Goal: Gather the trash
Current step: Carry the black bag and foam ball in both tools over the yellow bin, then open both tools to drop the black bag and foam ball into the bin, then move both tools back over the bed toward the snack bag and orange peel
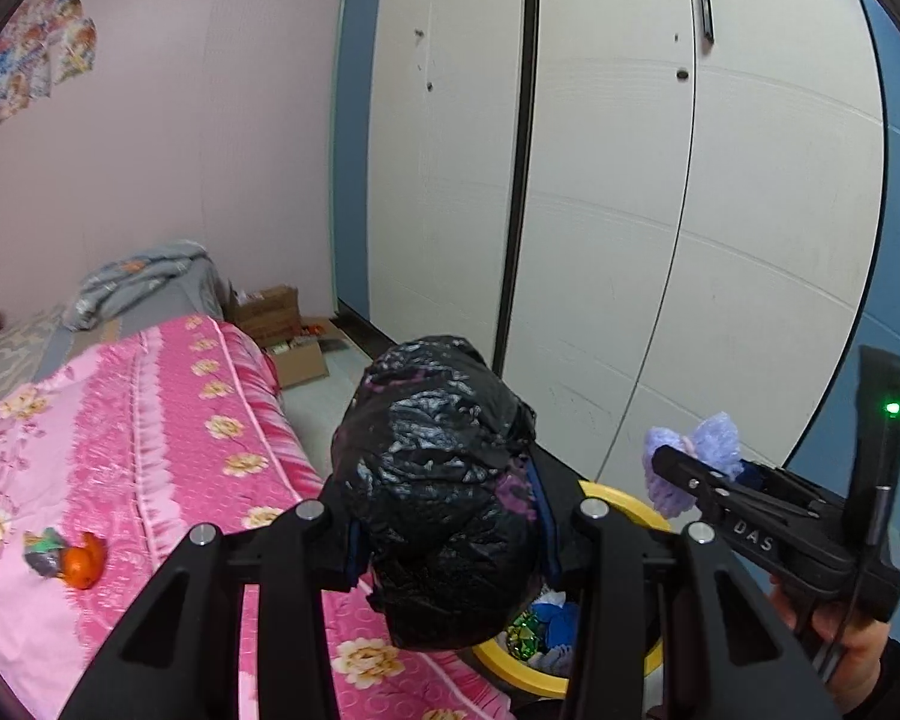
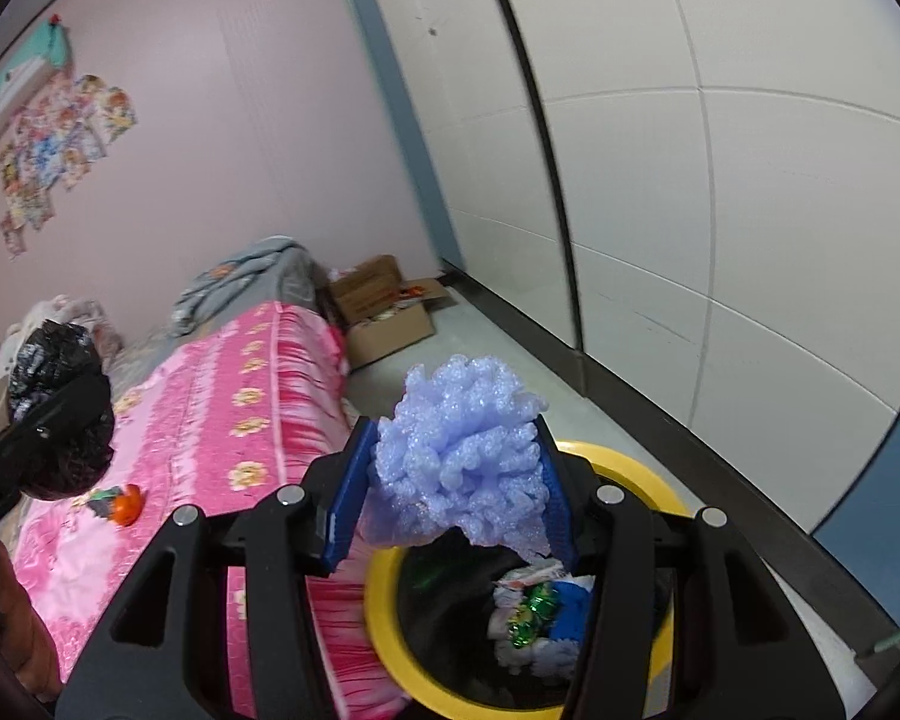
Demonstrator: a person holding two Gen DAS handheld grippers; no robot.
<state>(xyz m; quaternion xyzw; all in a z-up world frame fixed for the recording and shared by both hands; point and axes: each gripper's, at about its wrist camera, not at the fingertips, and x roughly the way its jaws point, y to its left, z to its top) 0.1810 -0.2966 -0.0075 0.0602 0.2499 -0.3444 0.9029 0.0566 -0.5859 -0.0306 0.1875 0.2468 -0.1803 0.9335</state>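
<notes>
Left wrist view: your left gripper (image 1: 447, 516) pinches a crumpled black bag (image 1: 444, 492) above the yellow-rimmed bin (image 1: 624, 504), beside the bed's (image 1: 150, 420) edge.

Right wrist view: your right gripper (image 2: 450, 492) pinches lilac foam (image 2: 459, 456) over that bin.

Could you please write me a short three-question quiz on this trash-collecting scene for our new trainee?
1. Multiple choice: what does the left tool hold? A) a crumpled black plastic bag B) a cardboard box C) a folded blanket
2. True or false: the right tool is empty.
3. Fill in: the bin below both tools has a ____ rim.

Key:
1. A, the crumpled black plastic bag sits between its fingers.
2. False, it is shut on a purple foam wad.
3. Yellow. Trash already lies inside, and an orange peel still lies on the pink bedspread.
</notes>
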